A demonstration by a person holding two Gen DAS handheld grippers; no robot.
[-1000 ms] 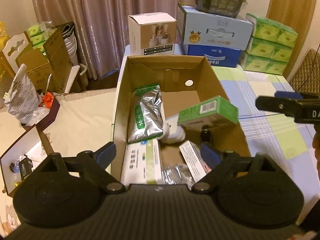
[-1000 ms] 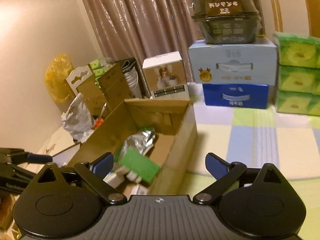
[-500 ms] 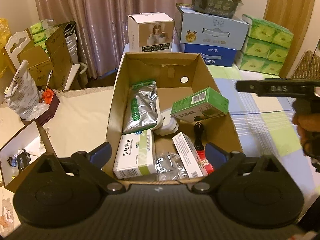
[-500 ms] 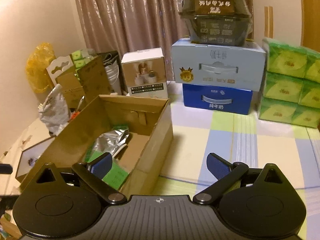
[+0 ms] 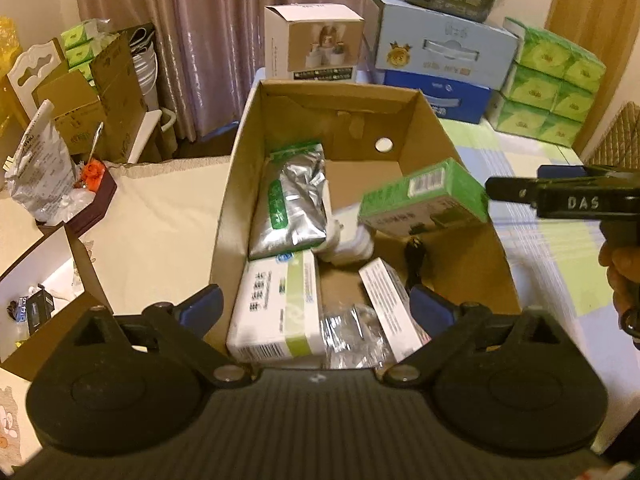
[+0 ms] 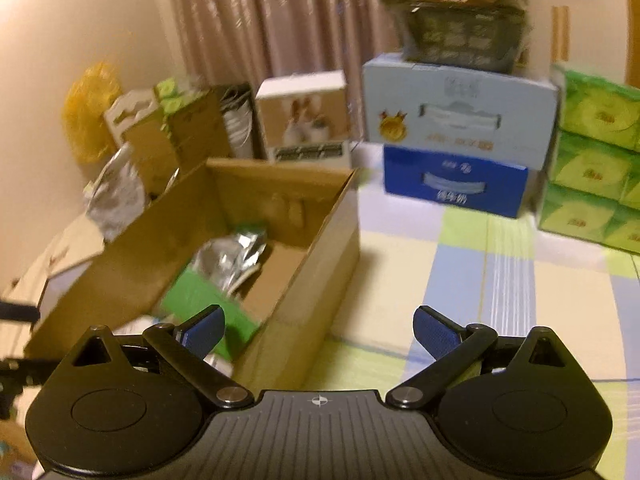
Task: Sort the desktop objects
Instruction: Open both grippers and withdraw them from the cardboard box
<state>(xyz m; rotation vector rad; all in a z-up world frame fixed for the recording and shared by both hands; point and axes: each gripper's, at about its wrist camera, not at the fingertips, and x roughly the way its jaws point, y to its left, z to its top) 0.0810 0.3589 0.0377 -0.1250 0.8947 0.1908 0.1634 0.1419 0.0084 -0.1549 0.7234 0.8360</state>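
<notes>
I see the cardboard box (image 5: 240, 184) on the table (image 5: 560, 264). In it, a foil pouch (image 5: 294, 204) lies behind a medicine carton (image 5: 276, 312); a tilted carton (image 5: 424, 200) leans right of the pouch. Stacked boxes (image 5: 444, 52) stand behind.

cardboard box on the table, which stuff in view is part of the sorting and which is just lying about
Job:
cardboard box
green box
silver pouch
white medicine box
left gripper
right gripper

Lying about:
tissue packs
blue cartons
white carton
curtain
</notes>
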